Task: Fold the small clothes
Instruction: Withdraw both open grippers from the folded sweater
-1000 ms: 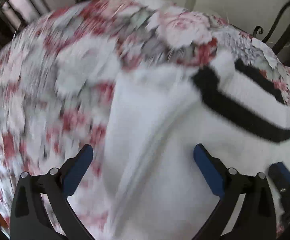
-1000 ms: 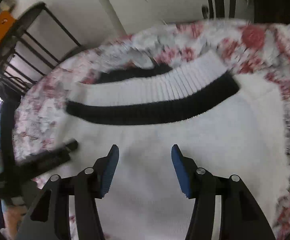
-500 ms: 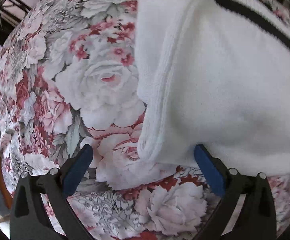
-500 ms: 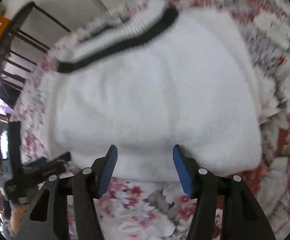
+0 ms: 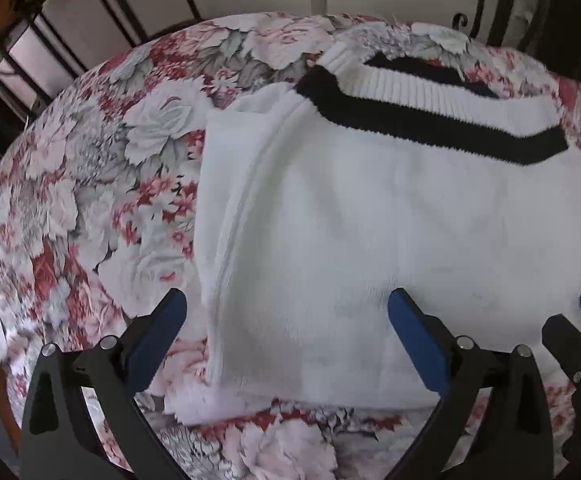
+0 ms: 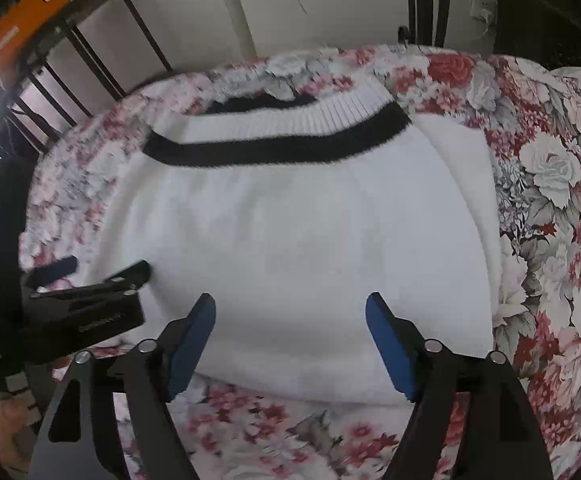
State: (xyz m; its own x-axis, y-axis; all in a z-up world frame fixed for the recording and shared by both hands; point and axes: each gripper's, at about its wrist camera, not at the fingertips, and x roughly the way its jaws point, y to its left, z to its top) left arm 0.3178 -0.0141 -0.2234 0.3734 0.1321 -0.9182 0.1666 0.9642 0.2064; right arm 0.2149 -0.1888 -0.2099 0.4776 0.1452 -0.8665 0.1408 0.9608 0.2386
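A folded white knit sweater (image 5: pixel 390 220) with a black band and a ribbed white edge at its far end lies flat on the floral tablecloth (image 5: pixel 90 200). My left gripper (image 5: pixel 286 332) is open above the sweater's near left corner, with one finger over the cloth and one over the knit, gripping nothing. In the right wrist view the sweater (image 6: pixel 290 232) fills the middle. My right gripper (image 6: pixel 290 340) hangs over its near edge with its jaws opening and its pads pressing on nothing. The left gripper (image 6: pixel 90 292) shows at that view's left.
The round table's far edge (image 6: pixel 250 68) curves close behind the sweater. Black metal chair frames (image 5: pixel 90 20) and a pale wall stand beyond it. An orange object (image 6: pixel 22 24) sits at the upper left. A hand (image 6: pixel 2 420) holds the left gripper.
Both grippers drew back from over the sweater to its near edge. The right jaws have spread wider. The sweater lies still.
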